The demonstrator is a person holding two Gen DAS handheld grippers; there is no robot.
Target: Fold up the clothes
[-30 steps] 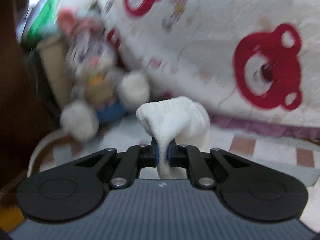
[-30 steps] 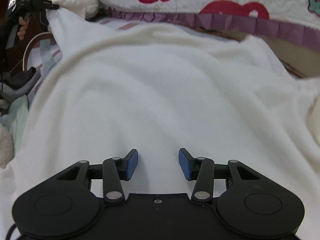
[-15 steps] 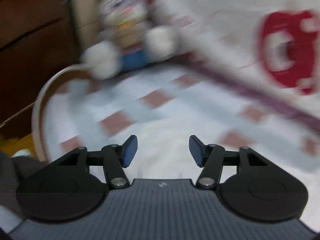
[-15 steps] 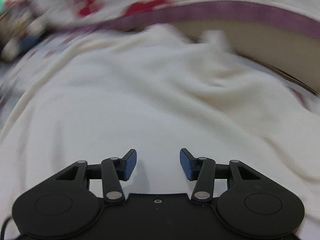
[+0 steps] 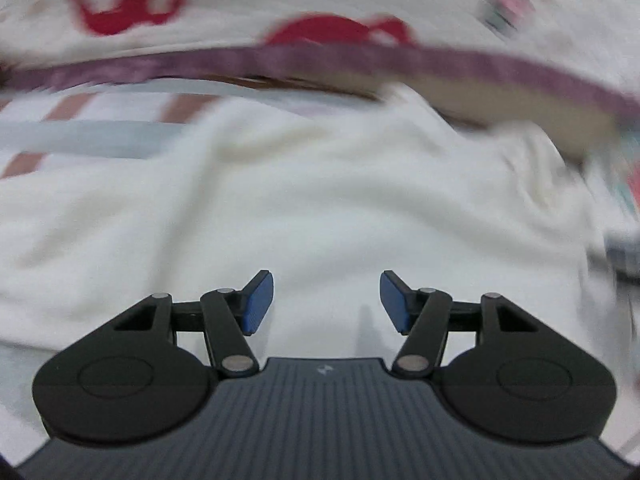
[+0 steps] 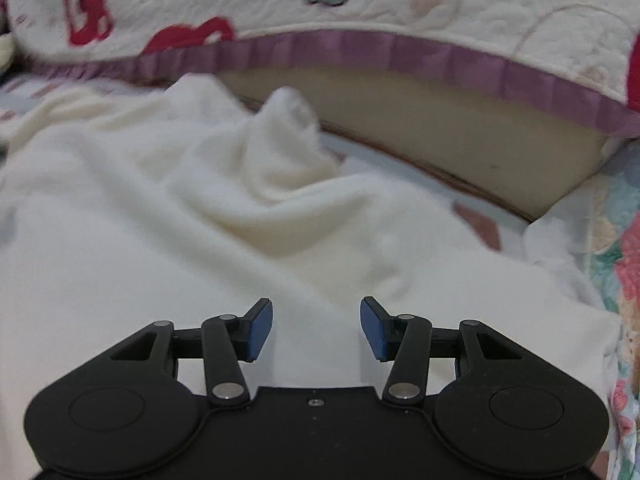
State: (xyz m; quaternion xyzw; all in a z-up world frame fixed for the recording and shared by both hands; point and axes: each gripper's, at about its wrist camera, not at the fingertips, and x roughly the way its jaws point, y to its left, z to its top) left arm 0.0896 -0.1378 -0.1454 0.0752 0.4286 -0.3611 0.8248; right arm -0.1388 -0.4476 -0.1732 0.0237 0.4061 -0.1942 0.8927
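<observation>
A cream-white fleece garment [image 5: 320, 200] lies spread and rumpled on the bed, filling the middle of the blurred left wrist view. My left gripper [image 5: 326, 296] hovers over its near part, jaws open, nothing between the blue pads [image 5: 256, 304]. The right wrist view shows the same garment [image 6: 160, 240] with a bunched corner standing up as a small peak [image 6: 288, 128] toward the back. Over the garment's near part my right gripper [image 6: 316, 324] is open too, and holds nothing.
A white quilt with red bear prints and a purple frill [image 6: 360, 52] overhangs the back, with a beige cushion side [image 6: 440, 128] under it. A checked sheet [image 5: 80, 132] shows at the left, a floral cover [image 6: 616, 248] at the right edge.
The left gripper let go of the white cloth corner, opened, and swung from the plush toy to over the garment. The right view swung right; the cloth peak now shows.
</observation>
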